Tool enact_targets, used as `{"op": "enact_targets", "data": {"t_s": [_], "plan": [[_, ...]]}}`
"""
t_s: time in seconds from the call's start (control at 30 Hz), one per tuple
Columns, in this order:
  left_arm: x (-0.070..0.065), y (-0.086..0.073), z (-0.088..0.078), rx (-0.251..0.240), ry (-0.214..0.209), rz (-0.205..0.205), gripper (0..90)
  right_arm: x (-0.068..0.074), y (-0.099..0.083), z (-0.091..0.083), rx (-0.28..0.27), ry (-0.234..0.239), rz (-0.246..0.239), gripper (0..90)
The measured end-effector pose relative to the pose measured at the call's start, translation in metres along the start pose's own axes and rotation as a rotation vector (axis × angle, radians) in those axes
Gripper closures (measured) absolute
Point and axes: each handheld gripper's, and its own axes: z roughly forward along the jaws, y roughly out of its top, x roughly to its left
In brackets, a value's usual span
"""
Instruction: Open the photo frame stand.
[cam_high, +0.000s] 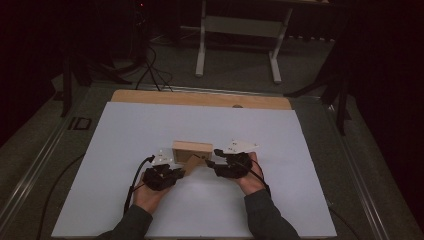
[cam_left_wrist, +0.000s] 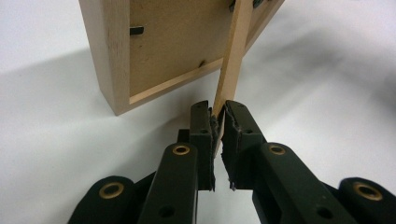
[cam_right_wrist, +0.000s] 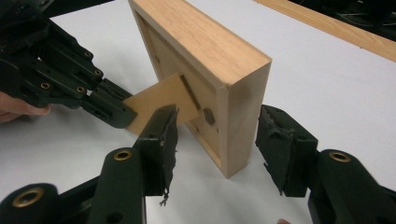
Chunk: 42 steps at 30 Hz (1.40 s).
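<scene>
While left gripper (cam_left_wrist: 218, 122) jaws pinch stand flap (cam_left_wrist: 232, 60), right gripper (cam_right_wrist: 217, 135) jaws spread around frame (cam_right_wrist: 210, 60).

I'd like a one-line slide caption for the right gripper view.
Open right gripper straddles the side of an upright wooden picture frame while the left gripper pinches its fold-out back stand.

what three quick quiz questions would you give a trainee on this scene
1. True or false: the left tongs are shut on the stand flap of the picture frame.
2. The right tongs are: A shut on the frame's top edge; B open, astride the frame's side edge; C open, far from the frame.
3. Which side of the upright frame faces the person?
Key: 1 true; 2 B; 3 the back, where the flap is hinged.
</scene>
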Motion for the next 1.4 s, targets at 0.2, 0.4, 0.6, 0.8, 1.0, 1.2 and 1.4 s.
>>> {"op": "enact_targets", "data": {"t_s": [0.2,0.4,0.6,0.8,1.0,1.2,1.4], "plan": [[-0.003,-0.003,0.001,0.017,-0.005,0.011,83.6,0.002,0.0,-0.002,0.003,0.007,-0.008,45.6],[-0.008,-0.007,0.002,0.036,-0.005,0.019,84.6,0.004,0.0,-0.004,0.005,0.015,-0.025,43.8],[-0.01,-0.011,0.003,0.045,-0.003,0.016,84.4,0.007,-0.001,-0.004,0.02,0.021,-0.037,42.2],[-0.01,-0.015,0.001,0.05,0.003,0.007,83.0,0.012,-0.007,-0.01,0.048,0.011,-0.051,40.8],[-0.009,-0.018,-0.004,0.043,0.004,-0.011,80.0,0.011,-0.013,-0.012,0.045,0.009,-0.031,40.7],[-0.01,-0.019,-0.008,0.038,0.01,-0.01,78.5,0.012,-0.015,-0.013,0.042,0.004,-0.028,40.7],[-0.009,-0.018,-0.01,0.035,0.018,-0.014,77.7,0.012,-0.019,-0.008,0.05,0.005,-0.025,41.2]]}}
